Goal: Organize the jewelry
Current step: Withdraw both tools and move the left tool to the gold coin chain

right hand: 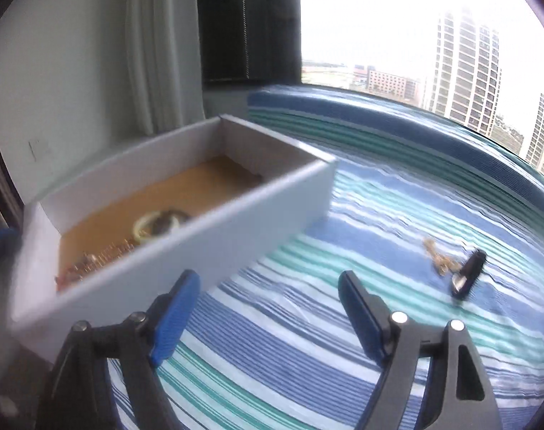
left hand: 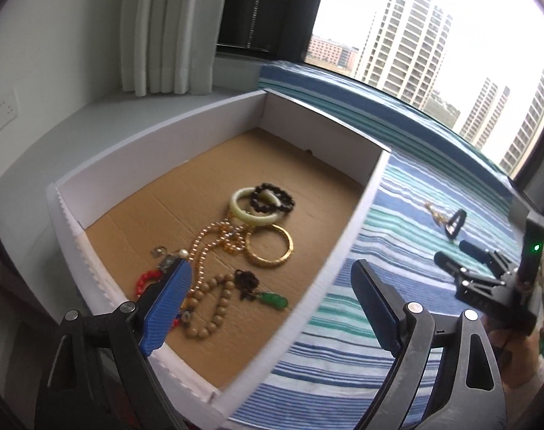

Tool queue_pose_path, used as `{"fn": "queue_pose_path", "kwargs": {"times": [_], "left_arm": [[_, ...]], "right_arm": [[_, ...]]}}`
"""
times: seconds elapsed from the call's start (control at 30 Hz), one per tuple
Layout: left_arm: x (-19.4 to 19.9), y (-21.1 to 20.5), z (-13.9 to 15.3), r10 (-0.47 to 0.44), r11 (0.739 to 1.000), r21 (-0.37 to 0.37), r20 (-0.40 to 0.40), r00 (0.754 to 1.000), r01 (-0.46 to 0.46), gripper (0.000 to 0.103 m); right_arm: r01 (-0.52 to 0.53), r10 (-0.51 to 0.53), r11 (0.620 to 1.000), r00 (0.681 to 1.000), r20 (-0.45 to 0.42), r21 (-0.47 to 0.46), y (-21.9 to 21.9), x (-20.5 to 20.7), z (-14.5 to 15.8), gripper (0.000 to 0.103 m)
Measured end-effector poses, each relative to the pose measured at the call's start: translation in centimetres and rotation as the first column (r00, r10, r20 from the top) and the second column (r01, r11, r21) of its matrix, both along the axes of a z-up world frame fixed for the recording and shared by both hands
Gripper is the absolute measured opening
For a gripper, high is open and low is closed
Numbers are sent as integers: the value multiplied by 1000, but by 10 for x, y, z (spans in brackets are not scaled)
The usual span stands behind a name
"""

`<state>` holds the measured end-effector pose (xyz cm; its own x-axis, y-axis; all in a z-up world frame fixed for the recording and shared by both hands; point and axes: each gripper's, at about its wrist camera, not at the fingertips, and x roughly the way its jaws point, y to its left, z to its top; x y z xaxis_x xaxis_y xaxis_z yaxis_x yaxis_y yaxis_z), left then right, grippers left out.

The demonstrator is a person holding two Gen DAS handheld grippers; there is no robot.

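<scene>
Most of the jewelry already lies in the white box (left hand: 214, 165): a pale bangle (left hand: 252, 204), a gold bangle (left hand: 270, 247), bead strings. Two pieces remain out on the striped bed cover (right hand: 307, 340): a gold chain (right hand: 438, 258) and a small black piece (right hand: 467, 276), perhaps a clip. Both the left tool (left hand: 268, 301) and the right tool (right hand: 268, 311) are released and empty. The next move is likely to bring the right tool down over that pair. Beyond are a curtain (left hand: 164, 28) and a window (left hand: 433, 28) facing towers.

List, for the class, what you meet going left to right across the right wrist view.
White box with the pale bangle inside, then striped cloth, gold chain, black clip.
</scene>
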<state>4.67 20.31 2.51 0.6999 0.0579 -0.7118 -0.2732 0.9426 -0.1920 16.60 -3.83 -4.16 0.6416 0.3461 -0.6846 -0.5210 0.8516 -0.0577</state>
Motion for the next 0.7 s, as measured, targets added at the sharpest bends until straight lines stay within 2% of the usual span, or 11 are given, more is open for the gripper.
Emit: {"fn": "queue_pose_path", "kwargs": {"times": [0.17,0.4,0.53,0.7], "left_arm": [[17,-46,1,-93,996,0,-27,995,93,91],[40,-105,3,-202,979,-3,-57,978,202,91],[50,-133,2,-261,965,19,-78,962,263,91],[63,-162,2,-308,949,34,-105,946,312,91]], "right_arm": [[128,-130,990,990,-45,-54,-81,-5,-39,81],[313,-316,946,949,-23,-82,-178,-14,-58,81],[379,-381,923,924,-27,-61,-210,-17,-61,81],[410,-412,911,909,-65,-38,-229,-20,-72,81]]}}
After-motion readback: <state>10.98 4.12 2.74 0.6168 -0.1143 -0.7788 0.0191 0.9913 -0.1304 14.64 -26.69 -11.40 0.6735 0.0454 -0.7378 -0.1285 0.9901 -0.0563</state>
